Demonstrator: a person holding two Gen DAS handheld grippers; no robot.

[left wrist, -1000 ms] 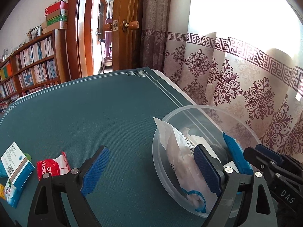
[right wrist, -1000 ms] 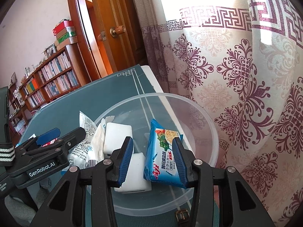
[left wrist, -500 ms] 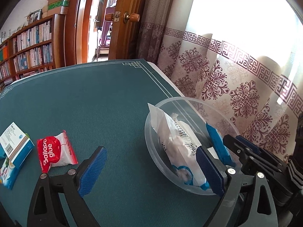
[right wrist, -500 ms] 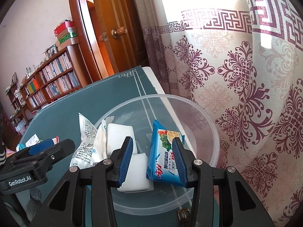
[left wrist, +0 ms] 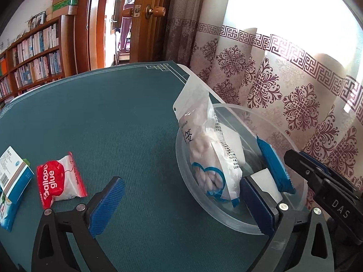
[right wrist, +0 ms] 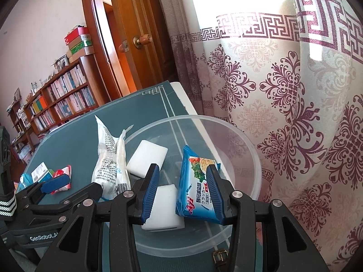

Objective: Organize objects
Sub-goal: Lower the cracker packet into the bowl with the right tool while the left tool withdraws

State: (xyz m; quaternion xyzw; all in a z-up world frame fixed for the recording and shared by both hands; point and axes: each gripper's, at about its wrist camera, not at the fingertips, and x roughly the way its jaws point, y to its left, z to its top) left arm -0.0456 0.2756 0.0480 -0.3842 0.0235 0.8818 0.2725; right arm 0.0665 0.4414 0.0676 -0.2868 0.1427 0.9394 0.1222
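- The left hand-held gripper (left wrist: pixel 181 201) is spread as wide as it goes, its jaws having just been opening; nothing is pressed between the pads
- One left finger (left wrist: pixel 106 206) hangs over the bare green desk (left wrist: pixel 113 117); the other (left wrist: pixel 256 206) sits inside the near rim of the clear bowl (left wrist: pixel 301 201), just beside the foot of the swab bag (left wrist: pixel 204 140)
- The swab bag is released: it leans upright against the bowl's left wall, its top sticking out above the rim
- The right hand-held gripper (right wrist: pixel 181 192) is narrowly set and clenched on the blue cracker pack (right wrist: pixel 196 190), which stands on edge between the pads, down inside the bowl (right wrist: pixel 249 158)
- Two white blocks lie on the bowl's floor: one (right wrist: pixel 147 158) further back near the swab bag (right wrist: pixel 111 158), one (right wrist: pixel 163 208) under the right hand-held gripper's left finger
- Outside the bowl, on the desk to the left, lies a red and white Balloon glue packet (left wrist: pixel 59 179), well apart from the bowl
- Beside that packet, at the left edge of the left wrist view, lies a blue and white box (left wrist: pixel 13 174), partly cut off
- A patterned curtain (right wrist: pixel 283 102) hangs just behind the bowl
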